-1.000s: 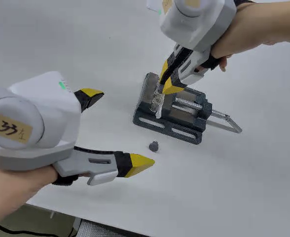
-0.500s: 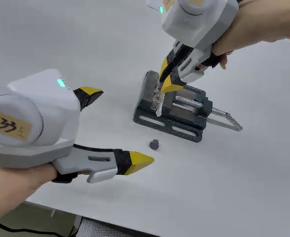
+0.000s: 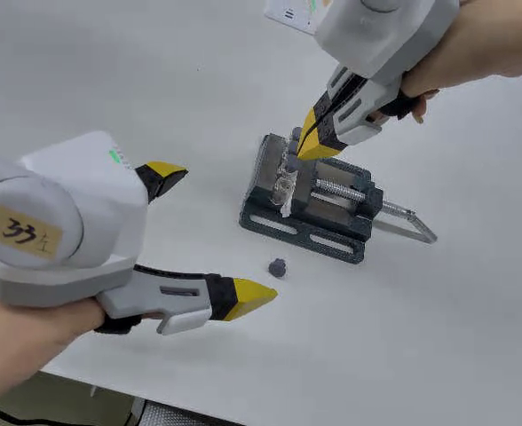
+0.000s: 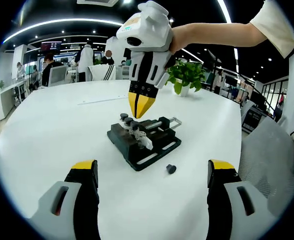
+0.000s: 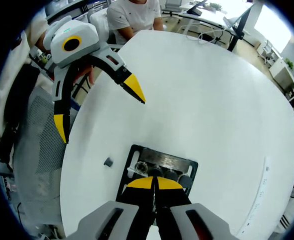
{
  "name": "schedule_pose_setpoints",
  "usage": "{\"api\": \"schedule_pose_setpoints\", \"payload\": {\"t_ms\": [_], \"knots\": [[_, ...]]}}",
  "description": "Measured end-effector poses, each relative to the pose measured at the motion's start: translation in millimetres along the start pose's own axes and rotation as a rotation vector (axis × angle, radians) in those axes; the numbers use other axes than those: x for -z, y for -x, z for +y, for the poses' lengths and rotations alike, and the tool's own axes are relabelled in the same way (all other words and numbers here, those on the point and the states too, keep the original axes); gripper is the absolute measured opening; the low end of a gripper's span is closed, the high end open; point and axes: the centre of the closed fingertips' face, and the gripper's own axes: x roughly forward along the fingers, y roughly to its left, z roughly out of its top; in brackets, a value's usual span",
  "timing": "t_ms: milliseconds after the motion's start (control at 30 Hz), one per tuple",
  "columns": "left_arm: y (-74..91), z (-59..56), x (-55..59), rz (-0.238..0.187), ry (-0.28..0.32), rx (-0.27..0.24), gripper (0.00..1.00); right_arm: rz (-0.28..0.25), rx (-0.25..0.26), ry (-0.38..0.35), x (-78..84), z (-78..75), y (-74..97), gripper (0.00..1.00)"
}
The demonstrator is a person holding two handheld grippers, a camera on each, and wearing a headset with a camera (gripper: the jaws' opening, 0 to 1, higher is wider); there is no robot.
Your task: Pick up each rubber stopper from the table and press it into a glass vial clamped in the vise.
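A black vise (image 3: 319, 213) stands mid-table with a row of glass vials (image 3: 285, 182) clamped in it. In the right gripper view several vials carry dark stoppers (image 5: 172, 175) and the end vial (image 5: 140, 167) looks open. My right gripper (image 3: 311, 148) hovers just above the vials, jaws shut, nothing visible between them. One loose grey rubber stopper (image 3: 278, 266) lies on the table in front of the vise. My left gripper (image 3: 209, 232) is held wide open left of that stopper, empty; the stopper (image 4: 171, 169) lies ahead between its jaws.
The white table (image 3: 438, 337) has bare surface all around the vise. The vise's screw handle (image 3: 407, 217) sticks out to the right. A paper sheet (image 3: 292, 13) lies at the far edge. Chairs and people are beyond the table.
My right gripper has lifted up and to the right, off the vial tops it was touching. The left gripper has barely moved.
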Motion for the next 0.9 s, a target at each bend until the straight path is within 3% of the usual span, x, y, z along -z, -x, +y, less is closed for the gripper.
{"api": "schedule_pose_setpoints", "payload": {"t_ms": [100,300,600,900], "knots": [[-8.1,-8.2,-10.9,-0.02,-0.025,0.059,0.84,0.009,-0.014,-0.005,1.7,5.1,-1.1,0.0],[-12.4,-5.4,-17.1,-0.025,-0.045,0.061,0.83,0.005,-0.009,0.009,0.1,1.8,-3.2,0.0],[-4.1,8.7,-1.1,0.003,-0.028,0.015,0.95,-0.002,-0.014,0.011,-3.8,-1.3,-5.9,0.0],[-4.3,1.6,1.6,0.012,-0.013,0.019,0.94,0.002,-0.028,0.013,-0.2,-4.4,-9.2,0.0]]}}
